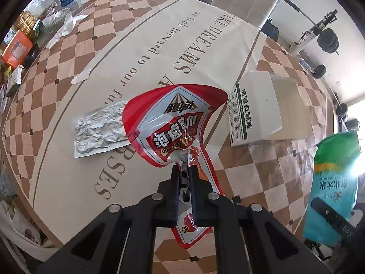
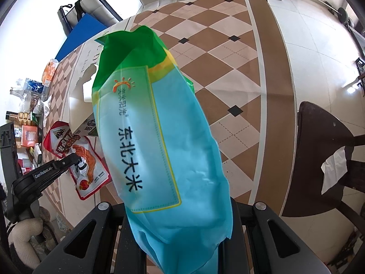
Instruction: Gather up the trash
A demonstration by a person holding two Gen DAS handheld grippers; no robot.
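Note:
My left gripper [image 1: 184, 167] is shut on a red and white snack wrapper [image 1: 173, 118] and holds it over the table. The wrapper also shows in the right wrist view [image 2: 75, 150] with the left gripper [image 2: 76, 157] on it. A crumpled silver foil packet [image 1: 100, 132] lies on the table just left of the wrapper. A white medicine box [image 1: 253, 109] stands to its right. My right gripper holds a blue and green bag [image 2: 157, 141] that hides its fingers; the bag also shows at the right in the left wrist view [image 1: 333, 182].
The table carries a checkered cloth [image 1: 95, 36] with a cream printed panel [image 1: 141, 52]. Boxes, packets and bottles crowd the far left edge [image 1: 20, 43]. A torn white scrap [image 1: 81, 77] lies on the cloth. A dark chair [image 2: 324, 159] stands on the floor to the right.

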